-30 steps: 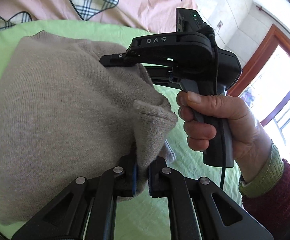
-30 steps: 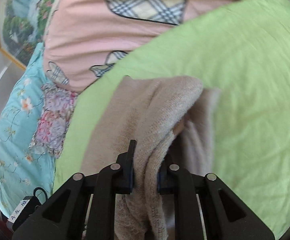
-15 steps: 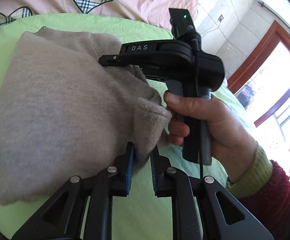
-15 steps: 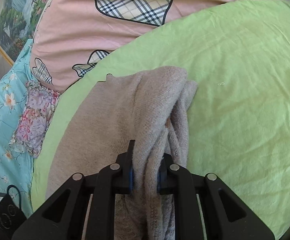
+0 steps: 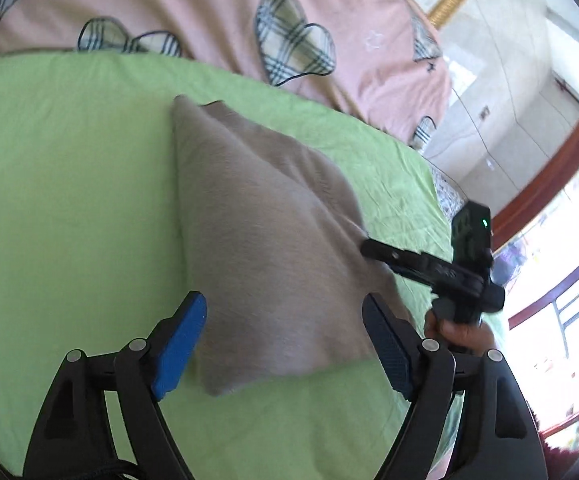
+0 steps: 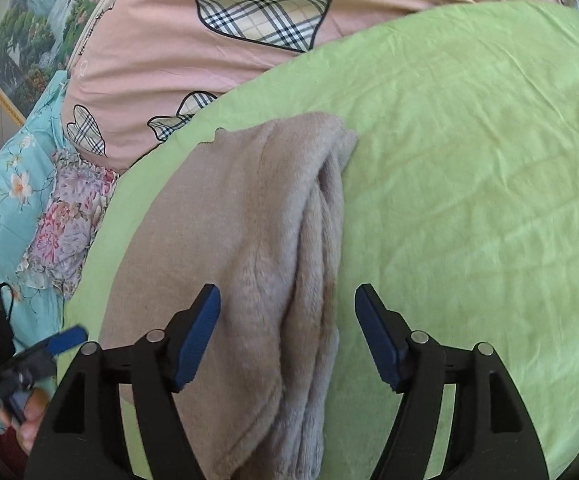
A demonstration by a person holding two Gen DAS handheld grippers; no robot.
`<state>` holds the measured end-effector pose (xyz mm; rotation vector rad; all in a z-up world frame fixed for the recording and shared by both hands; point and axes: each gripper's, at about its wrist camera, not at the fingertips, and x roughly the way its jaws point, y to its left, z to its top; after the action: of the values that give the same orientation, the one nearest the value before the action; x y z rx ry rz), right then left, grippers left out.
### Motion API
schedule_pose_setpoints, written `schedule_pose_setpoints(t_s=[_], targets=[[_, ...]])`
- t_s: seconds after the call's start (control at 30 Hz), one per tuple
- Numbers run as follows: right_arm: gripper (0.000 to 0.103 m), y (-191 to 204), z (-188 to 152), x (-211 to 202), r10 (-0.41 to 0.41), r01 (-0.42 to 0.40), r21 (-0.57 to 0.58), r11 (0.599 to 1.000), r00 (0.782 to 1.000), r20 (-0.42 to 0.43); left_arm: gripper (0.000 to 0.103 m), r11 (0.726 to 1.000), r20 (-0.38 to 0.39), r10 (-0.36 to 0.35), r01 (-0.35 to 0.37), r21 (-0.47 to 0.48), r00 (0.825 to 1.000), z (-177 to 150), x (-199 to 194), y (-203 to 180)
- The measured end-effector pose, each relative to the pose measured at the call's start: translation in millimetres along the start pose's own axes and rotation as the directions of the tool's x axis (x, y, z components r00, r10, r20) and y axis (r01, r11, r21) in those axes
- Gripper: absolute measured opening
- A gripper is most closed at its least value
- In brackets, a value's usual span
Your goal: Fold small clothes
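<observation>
So, progress-wise, most of the folding looks done. The beige knit sweater [image 5: 273, 248] is laid down on the green bed sheet [image 5: 69, 208] as a compact folded bundle, roughly mid-bed, with its far corner pointed toward the pink heart-print quilt [image 5: 209, 20] at the head edge. From the right wrist view, several stacked layers can be seen along the sweater's right-hand edge [image 6: 321, 240], so more than one fold seems to have been made already.

Nothing is gripped right now. The left claw [image 5: 285, 344] is spread wide, its blue pads parted over the near end of the bundle, with no cloth pinched. The right claw [image 6: 287, 336] is released too, jaws wide apart above the layered edge.

What's left, as a guess: the layered edge looks a bit puffy and uneven, so some flattening or squaring-up may be wanted. Whether more garments are waiting can't be told; none are seen on the sheet.
</observation>
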<state>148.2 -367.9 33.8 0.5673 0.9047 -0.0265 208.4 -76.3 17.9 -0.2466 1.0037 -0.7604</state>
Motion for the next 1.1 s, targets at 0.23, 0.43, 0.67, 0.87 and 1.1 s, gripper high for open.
schedule_pose_setpoints(t_s=[0.23,0.43,0.67,0.87,1.1], targets=[[0.074,-7.0,-0.3,14.1,0.057,-0.056,0.047,0.997,0.998,-0.026,0.081,0.997,-0.076,0.019,-0.025,-0.080,0.997,27.2,43.6,32.9],[0.074,-8.2,7.9,27.0,0.094,-0.092,0.069,0.993,0.995,-0.037,0.089,0.988,-0.140,-0.036,0.015,-0.151,0.989,43.4,83.7,57.9],[0.069,-3.4,15.1,47.6,0.106,-0.101,0.068,0.993,0.991,-0.082,0.065,0.966,-0.147,-0.163,0.128,-0.225,0.976,42.3,109.2,78.2],[0.036,6.8,9.7,44.6,0.110,-0.106,0.075,0.992,0.992,-0.057,0.050,0.990,-0.118,-0.089,0.076,-0.117,0.989,37.7,89.8,57.5],[0.032,52.1,-18.8,17.8,0.206,-0.205,0.049,0.977,0.978,-0.013,0.050,0.997,-0.056,-0.070,0.068,-0.028,0.996,19.8,15.8,41.4]])
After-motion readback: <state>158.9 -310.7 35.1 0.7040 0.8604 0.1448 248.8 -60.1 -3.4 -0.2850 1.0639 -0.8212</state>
